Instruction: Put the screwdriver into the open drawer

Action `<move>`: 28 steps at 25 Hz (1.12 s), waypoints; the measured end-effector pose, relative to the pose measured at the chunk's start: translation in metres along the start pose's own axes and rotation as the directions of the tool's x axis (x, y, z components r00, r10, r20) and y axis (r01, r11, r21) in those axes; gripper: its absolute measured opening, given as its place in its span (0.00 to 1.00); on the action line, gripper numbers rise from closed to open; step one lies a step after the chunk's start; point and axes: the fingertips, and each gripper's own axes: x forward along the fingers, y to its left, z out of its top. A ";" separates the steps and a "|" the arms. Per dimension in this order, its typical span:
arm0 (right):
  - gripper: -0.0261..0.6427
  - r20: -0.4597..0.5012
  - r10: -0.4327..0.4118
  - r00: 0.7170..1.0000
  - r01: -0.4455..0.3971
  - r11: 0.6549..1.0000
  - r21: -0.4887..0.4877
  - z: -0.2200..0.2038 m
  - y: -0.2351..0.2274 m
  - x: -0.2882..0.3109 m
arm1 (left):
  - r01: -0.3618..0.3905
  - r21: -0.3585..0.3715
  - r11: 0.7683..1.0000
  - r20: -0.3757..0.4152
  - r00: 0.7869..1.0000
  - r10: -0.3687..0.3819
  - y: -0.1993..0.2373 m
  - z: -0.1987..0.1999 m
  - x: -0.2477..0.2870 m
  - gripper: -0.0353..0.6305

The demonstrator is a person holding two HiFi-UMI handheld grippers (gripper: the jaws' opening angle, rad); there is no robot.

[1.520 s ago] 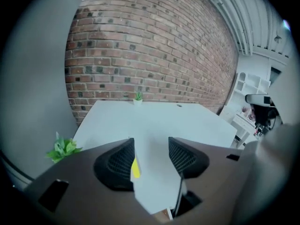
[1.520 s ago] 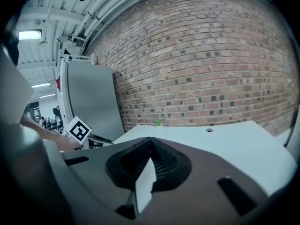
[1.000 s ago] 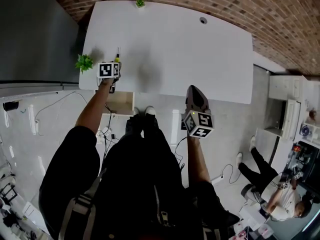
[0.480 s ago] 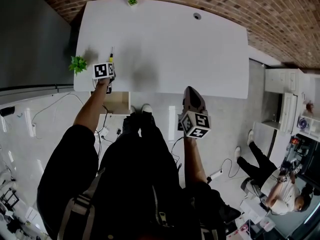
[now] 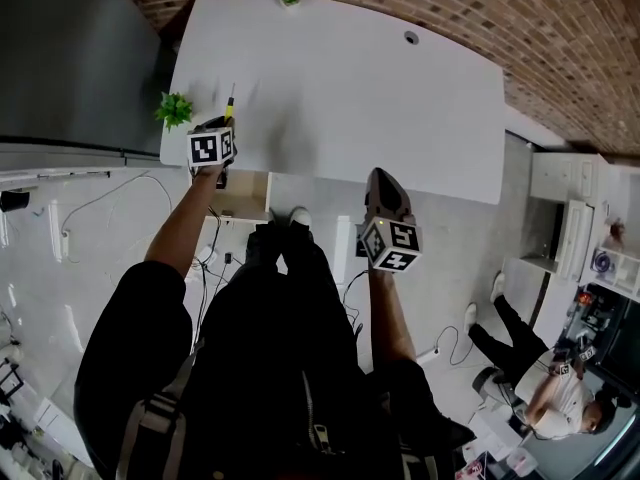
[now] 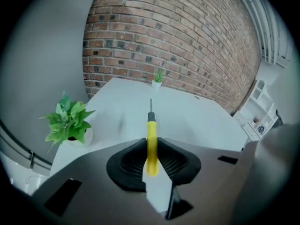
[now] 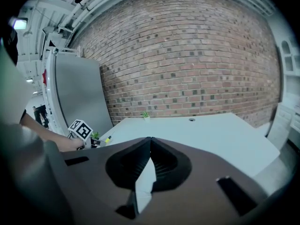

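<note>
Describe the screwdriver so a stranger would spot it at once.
Find the white table by the brick wall, then its near-left corner by the bigger potted plant. The left gripper has just closed its jaws there on the screwdriver: slim yellow handle, thin metal shaft, the only yellow thing around.

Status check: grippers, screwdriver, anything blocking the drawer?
Left gripper just closed on screwdriver handle. Right gripper shut, empty. Drawer open; nothing seen blocking.

Brick wall (image 5: 560,28); white table (image 5: 380,98)
</note>
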 end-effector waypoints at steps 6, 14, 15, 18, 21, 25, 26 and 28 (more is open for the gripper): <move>0.05 0.007 0.080 0.997 -0.080 0.997 -0.025 -0.002 0.033 0.002 | 0.011 -0.017 1.000 0.064 0.998 -0.010 0.002 -0.009 -0.047 0.18; 0.05 -0.023 0.227 0.974 -0.228 0.970 -0.089 -0.021 0.081 0.002 | -0.030 -0.069 0.997 0.124 0.991 0.039 0.019 -0.041 -0.116 0.18; 0.05 -0.025 0.241 0.970 -0.242 0.966 -0.090 -0.024 0.085 0.000 | -0.037 -0.076 0.996 0.128 0.991 0.047 0.020 -0.048 -0.124 0.18; 0.05 -0.034 0.275 0.961 -0.277 0.956 -0.093 -0.035 0.098 -0.013 | -0.057 -0.094 0.994 0.137 0.988 0.070 0.021 -0.070 -0.149 0.18; 0.05 -0.038 0.299 0.954 -0.301 0.948 -0.099 -0.046 0.106 -0.027 | -0.071 -0.103 0.992 0.142 0.986 0.085 0.019 -0.090 -0.168 0.18; 0.05 -0.043 0.318 0.947 -0.321 0.941 -0.105 -0.064 0.111 -0.048 | -0.079 -0.106 0.991 0.140 0.986 0.094 0.010 -0.118 -0.187 0.18; 0.05 -0.047 0.321 0.946 -0.324 0.940 -0.103 -0.069 0.112 -0.052 | -0.080 -0.107 0.991 0.135 0.986 0.094 0.008 -0.126 -0.190 0.18; 0.05 -0.056 0.322 0.945 -0.326 0.940 -0.099 -0.079 0.113 -0.060 | -0.079 -0.108 0.991 0.122 0.988 0.092 0.004 -0.142 -0.194 0.18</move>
